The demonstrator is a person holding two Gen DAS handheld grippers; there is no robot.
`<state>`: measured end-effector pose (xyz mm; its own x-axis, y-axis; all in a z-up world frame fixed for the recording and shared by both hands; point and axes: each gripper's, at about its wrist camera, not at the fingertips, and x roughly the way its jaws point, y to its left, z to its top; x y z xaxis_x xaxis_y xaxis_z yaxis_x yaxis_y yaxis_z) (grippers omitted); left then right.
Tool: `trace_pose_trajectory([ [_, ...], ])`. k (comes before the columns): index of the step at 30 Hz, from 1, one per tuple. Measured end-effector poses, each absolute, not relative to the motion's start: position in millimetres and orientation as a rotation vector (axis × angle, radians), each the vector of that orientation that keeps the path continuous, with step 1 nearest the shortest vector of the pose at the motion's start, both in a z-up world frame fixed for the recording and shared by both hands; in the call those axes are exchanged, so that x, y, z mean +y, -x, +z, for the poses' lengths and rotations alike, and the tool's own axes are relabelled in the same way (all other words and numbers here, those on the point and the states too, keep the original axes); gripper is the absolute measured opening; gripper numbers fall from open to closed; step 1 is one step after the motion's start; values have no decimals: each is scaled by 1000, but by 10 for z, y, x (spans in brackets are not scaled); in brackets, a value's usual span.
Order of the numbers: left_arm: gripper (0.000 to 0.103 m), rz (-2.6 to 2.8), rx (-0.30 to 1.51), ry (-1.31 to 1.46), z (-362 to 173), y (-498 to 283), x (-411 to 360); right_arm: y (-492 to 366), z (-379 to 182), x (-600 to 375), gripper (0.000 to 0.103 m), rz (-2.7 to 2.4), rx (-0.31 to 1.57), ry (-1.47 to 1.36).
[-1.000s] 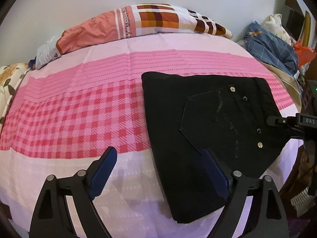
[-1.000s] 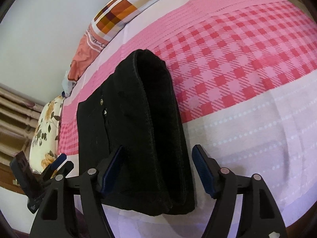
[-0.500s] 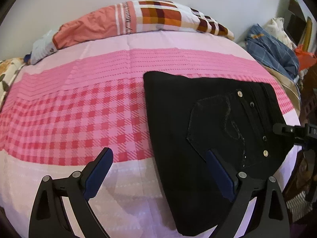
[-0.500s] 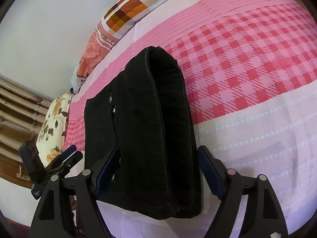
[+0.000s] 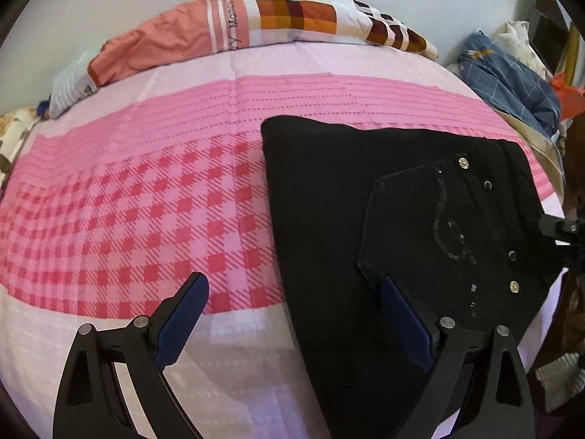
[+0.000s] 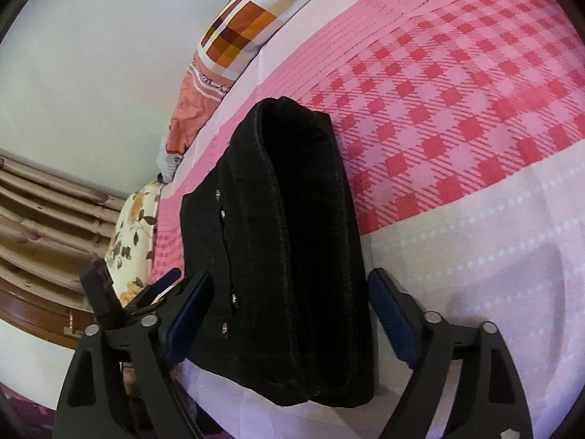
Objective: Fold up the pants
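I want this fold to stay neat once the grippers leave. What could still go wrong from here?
1. The black pants lie folded near the bed's edge; a nudge could tip them off.
2. The right gripper, whose jaws have just been opening, straddles the stack, so pulling back might snag a layer.
3. The left gripper's right finger hangs over the fabric and could drag the fold.

A pink-checked bed [image 5: 146, 219] carries folded black pants [image 5: 329, 219] and a patchwork pillow [image 5: 278, 14]
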<state>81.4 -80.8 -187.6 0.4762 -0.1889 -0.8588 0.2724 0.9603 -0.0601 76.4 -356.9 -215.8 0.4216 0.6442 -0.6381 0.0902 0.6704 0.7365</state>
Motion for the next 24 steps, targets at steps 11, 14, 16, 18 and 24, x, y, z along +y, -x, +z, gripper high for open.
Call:
trace_pose_trajectory([
  [11, 94, -337, 1044, -105, -1930, -877, -846, -767, -2127, -3485, 102, 418, 1074, -767],
  [14, 94, -348, 1047, -83, -1943, -892, -832, -765, -2125, -3488, 102, 417, 1069, -770],
  [16, 94, -359, 1053, -67, -1960, -904, -827, -755, -2123, -3490, 102, 418, 1067, -763],
  [18, 94, -369, 1065, -56, -1979, -924, -826, -737, -2128, -3505, 102, 413, 1055, -776],
  [24, 95, -367, 1085, -50, -2005, -945, -835, -728, -2120, -3468, 102, 403, 1046, -753],
])
